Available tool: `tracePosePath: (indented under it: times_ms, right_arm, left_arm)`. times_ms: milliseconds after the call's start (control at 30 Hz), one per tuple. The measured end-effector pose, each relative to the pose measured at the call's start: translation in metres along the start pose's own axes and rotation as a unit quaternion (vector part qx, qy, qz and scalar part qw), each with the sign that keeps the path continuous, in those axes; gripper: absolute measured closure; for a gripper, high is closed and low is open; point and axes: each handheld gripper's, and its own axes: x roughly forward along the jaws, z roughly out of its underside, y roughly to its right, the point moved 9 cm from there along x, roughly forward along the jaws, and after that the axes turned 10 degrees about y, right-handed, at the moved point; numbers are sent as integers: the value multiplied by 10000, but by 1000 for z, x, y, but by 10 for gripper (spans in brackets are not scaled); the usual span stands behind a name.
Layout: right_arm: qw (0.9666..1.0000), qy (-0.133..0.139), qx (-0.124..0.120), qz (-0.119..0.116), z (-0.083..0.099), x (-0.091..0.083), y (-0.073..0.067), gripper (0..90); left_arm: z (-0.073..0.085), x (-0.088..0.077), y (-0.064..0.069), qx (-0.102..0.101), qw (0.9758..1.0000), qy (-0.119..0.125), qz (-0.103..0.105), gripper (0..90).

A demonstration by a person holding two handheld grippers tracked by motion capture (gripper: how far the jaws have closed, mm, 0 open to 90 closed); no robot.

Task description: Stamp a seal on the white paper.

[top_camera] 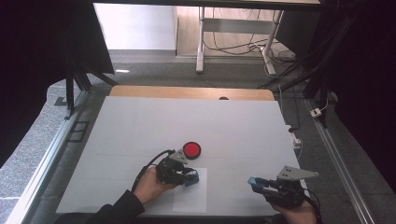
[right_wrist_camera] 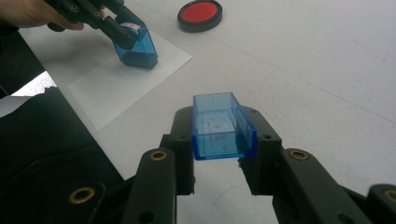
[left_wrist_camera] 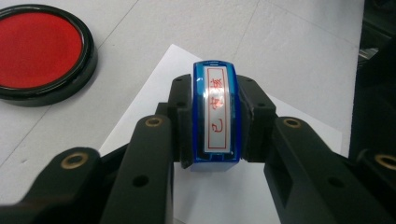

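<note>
1. Left tongs [left_wrist_camera: 215, 126] clenched on the blue stamp [left_wrist_camera: 215, 116]; its base sits on the paper sheet [top_camera: 190, 198], just below the red ink pad [top_camera: 192, 150].
2. Right tongs [right_wrist_camera: 219, 149] clenched on the clear blue cap [right_wrist_camera: 223, 127], well right of the sheet, above the bench [top_camera: 233, 121].
3. Stamp label: red characters in a red frame, too blurred to read.
</note>
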Motion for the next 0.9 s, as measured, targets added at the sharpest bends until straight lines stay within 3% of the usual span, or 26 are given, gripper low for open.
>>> tracePosePath:
  times_ms: [367,900]
  right_arm:
    - [10000,-6,-17,-9,0,0,0,682]
    - [10000,9,-23,-24,0,0,-1,682]
  left_arm:
    - [-1,0,-1,-126,9999,-8,111,699]
    - [-8,-11,3,49,9999,103,88,699]
